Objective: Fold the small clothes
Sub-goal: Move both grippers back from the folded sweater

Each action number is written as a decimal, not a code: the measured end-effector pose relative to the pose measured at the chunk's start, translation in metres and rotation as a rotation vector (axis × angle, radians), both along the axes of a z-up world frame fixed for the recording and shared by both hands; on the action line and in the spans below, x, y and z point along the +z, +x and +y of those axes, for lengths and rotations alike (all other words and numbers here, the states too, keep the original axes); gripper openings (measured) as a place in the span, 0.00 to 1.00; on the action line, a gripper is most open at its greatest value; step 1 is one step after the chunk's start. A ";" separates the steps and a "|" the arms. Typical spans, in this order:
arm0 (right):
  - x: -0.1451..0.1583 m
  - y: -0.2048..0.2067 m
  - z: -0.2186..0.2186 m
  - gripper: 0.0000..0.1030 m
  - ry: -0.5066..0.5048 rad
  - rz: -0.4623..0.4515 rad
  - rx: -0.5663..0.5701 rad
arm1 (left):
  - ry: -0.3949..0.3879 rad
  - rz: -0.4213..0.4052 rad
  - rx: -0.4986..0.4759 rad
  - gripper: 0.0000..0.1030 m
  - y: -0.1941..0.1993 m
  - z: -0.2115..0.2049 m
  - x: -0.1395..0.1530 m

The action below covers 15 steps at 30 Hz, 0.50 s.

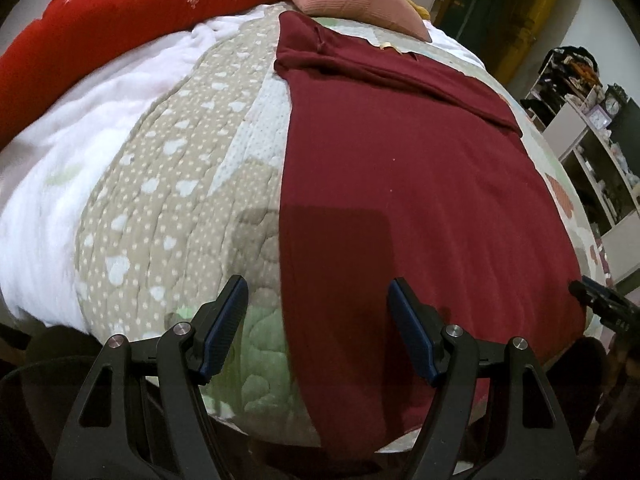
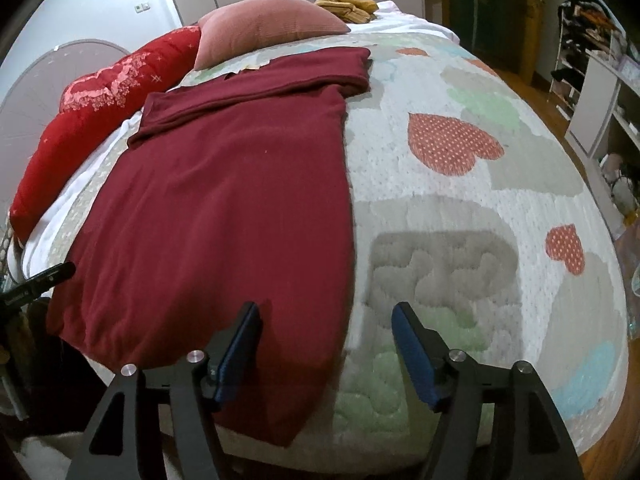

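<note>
The left claw (image 1: 316, 312) and the right claw (image 2: 326, 334) are hovering spread and empty over the near corners of the maroon garment (image 1: 400, 184), which is lying flat ahead on the quilt (image 2: 460, 208). Next, probably, each is pinching its corner for folding toward the pink cushion (image 2: 268, 20).

Both views look from the near edge of the bed (image 1: 168, 184) toward its far end, tilted steeply down and close to the quilt. The left wrist view sits over the near left part of the maroon garment (image 1: 420, 184), the right wrist view over its near right edge. Both share the garment, the pink pillow (image 2: 268, 20), the red cushion (image 2: 100, 100) and the shelves (image 2: 592, 92).
</note>
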State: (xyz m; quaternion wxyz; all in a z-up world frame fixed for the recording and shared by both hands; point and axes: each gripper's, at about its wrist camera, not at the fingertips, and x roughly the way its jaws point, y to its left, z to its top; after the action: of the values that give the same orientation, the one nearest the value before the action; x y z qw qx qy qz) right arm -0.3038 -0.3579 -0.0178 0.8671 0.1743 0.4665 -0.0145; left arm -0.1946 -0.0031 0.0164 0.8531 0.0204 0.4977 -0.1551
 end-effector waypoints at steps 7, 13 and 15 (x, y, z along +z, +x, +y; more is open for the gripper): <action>0.001 -0.003 0.004 0.65 0.002 -0.004 0.003 | -0.006 0.009 -0.001 0.71 -0.002 0.001 -0.001; 0.001 -0.007 0.003 0.66 0.019 -0.006 0.003 | -0.020 0.029 0.001 0.71 -0.005 0.000 -0.001; 0.000 -0.007 0.002 0.66 0.029 -0.008 -0.001 | -0.030 0.039 -0.001 0.71 -0.006 -0.001 -0.001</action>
State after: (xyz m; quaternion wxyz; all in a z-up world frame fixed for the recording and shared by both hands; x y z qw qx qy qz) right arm -0.3112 -0.3562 -0.0176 0.8664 0.1870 0.4630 -0.0075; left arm -0.2007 -0.0036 0.0158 0.8433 0.0050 0.5120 -0.1633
